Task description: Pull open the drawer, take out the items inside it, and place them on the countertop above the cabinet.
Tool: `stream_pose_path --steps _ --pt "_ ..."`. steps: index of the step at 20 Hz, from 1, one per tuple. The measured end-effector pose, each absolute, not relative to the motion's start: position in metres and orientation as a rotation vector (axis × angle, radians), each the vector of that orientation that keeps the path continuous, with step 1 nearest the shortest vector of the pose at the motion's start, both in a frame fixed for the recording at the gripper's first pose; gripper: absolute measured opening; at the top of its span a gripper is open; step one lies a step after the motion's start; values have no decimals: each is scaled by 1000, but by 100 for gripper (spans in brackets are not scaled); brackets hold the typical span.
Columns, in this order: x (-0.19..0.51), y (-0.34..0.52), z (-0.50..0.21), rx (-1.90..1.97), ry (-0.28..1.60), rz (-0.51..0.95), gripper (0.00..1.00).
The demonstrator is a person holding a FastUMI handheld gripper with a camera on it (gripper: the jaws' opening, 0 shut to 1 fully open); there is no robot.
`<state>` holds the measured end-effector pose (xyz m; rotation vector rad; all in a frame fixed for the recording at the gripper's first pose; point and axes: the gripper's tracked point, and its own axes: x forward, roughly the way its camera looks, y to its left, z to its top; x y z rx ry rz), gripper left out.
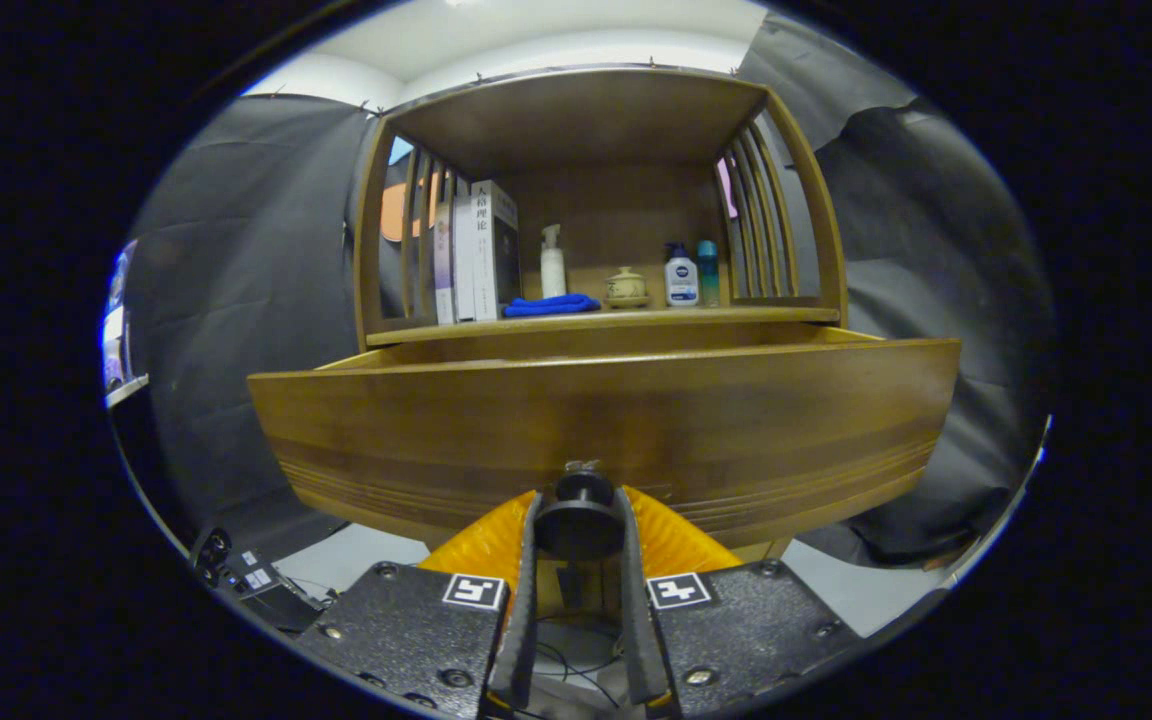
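while our gripper (579,530) is clamped on the dark round knob (581,515) at the middle of the drawer front (596,420), both fingers pressing its sides, the drawer (416,357) stands partly pulled out of the cabinet, its top rim showing forward of the countertop (736,314). we judge the pull-open step to be in hand and near its end. from this low angle we cannot see inside the drawer, so what it holds is unknown to us, and perhaps the opening is already wide enough to reach in.

on the countertop, far beyond the fingers, stand some books (476,250) at the left, a white pump bottle (553,262), a folded blue cloth (551,305), a small lidded pot (626,287), and two bottles (681,277) at the right.

next we would let go of the knob, lift over the drawer front, and look down into it. a free spot shows on the near right of the countertop for setting things down.
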<state>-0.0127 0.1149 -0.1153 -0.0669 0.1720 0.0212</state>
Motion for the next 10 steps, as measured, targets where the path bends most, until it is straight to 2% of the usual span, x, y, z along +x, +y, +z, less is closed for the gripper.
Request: stream_pose_path --steps 10 --pt "-30 120 -118 -85 163 26 39"
